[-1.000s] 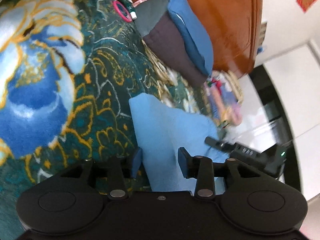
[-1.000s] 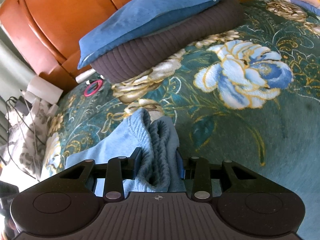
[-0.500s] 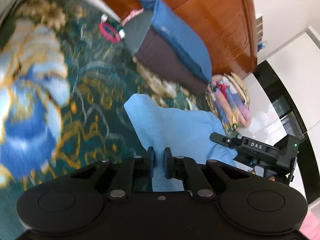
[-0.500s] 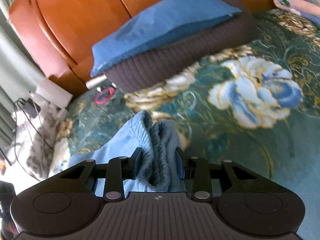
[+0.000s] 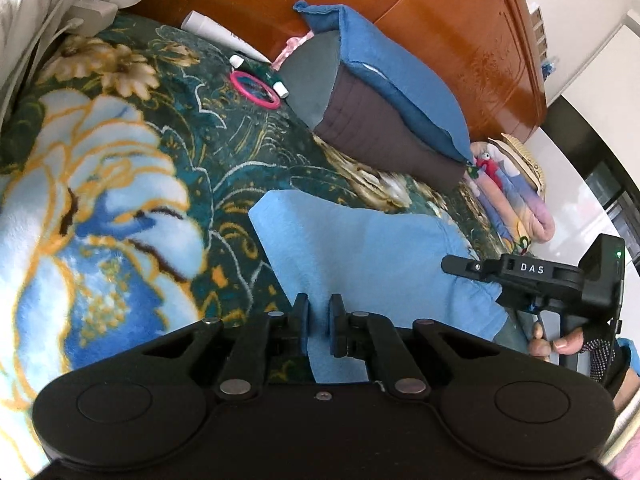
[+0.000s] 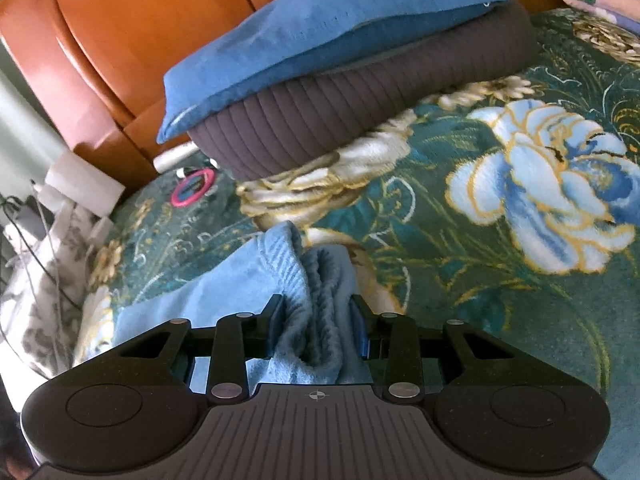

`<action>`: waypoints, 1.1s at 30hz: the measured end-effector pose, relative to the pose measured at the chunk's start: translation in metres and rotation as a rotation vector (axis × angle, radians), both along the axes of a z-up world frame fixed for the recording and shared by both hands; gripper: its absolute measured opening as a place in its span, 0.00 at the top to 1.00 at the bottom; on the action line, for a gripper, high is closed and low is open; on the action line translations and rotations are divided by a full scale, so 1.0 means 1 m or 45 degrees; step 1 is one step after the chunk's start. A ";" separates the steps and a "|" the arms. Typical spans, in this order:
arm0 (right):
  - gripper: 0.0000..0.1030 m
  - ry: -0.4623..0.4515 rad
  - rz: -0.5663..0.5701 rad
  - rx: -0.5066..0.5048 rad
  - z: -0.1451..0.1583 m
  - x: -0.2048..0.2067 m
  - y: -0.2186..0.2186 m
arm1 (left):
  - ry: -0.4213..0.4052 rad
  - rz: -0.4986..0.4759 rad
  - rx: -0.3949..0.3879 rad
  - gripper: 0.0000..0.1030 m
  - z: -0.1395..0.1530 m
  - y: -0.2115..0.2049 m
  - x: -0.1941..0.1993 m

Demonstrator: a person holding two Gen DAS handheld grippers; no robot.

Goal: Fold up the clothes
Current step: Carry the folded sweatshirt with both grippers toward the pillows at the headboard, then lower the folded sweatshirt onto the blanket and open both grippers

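Observation:
A light blue garment (image 5: 360, 252) lies spread on the floral green bedspread (image 5: 132, 200). My left gripper (image 5: 319, 312) is shut on the garment's near edge, a thin layer of cloth pinched between its pads. In the right wrist view my right gripper (image 6: 318, 312) is shut on a thick bunched, ribbed fold of the same light blue garment (image 6: 312, 280). The right gripper (image 5: 460, 265) also shows in the left wrist view, at the garment's right side, with a person's hand (image 5: 560, 344) on its handle.
A blue pillow (image 6: 320, 28) rests on a dark brown quilted cushion (image 6: 360, 116) against the orange wooden headboard (image 6: 120, 32). A pink ring (image 5: 256, 90) and small tubes lie near it. A folded colourful blanket (image 5: 516, 208) sits at the bed's far side.
My left gripper has shut on the garment's near edge and swung round, with more of the headboard now in view. The right gripper has kept its grip and shifted a little.

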State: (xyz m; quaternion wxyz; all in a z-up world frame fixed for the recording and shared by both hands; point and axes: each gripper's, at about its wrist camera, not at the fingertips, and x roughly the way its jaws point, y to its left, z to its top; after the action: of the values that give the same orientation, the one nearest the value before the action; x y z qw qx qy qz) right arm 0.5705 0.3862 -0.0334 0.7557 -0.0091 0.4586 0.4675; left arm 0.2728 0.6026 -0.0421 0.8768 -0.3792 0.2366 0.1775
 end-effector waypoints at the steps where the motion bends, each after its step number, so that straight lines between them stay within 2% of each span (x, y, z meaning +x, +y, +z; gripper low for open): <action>1: 0.68 -0.001 -0.002 -0.006 -0.001 0.000 0.000 | 0.001 0.001 0.005 0.93 -0.001 -0.001 0.001; 7: 0.64 -0.037 0.000 -0.023 0.001 -0.006 0.000 | 0.013 -0.024 0.053 0.91 0.008 -0.002 0.000; 11: 0.59 -0.086 0.011 -0.035 0.014 -0.014 -0.005 | 0.040 -0.026 0.113 0.92 0.021 -0.010 -0.005; 20: 0.53 -0.132 0.041 -0.015 0.047 -0.052 -0.041 | 0.067 -0.039 0.169 0.92 0.054 -0.039 -0.029; 27: 0.52 -0.131 0.055 -0.002 0.076 -0.091 -0.079 | 0.061 -0.066 0.175 0.82 0.080 -0.080 -0.058; 29: 0.49 -0.127 0.044 0.023 0.085 -0.103 -0.094 | 0.047 -0.064 0.156 0.76 0.084 -0.094 -0.069; 33: 0.48 -0.120 0.020 0.054 0.098 -0.124 -0.126 | 0.037 -0.080 0.117 0.74 0.090 -0.123 -0.088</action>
State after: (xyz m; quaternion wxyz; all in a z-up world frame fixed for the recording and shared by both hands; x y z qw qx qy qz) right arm 0.4461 0.2601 0.0650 0.7727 -0.0187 0.4122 0.4823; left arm 0.1847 0.4799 0.0477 0.8948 -0.3283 0.2527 0.1662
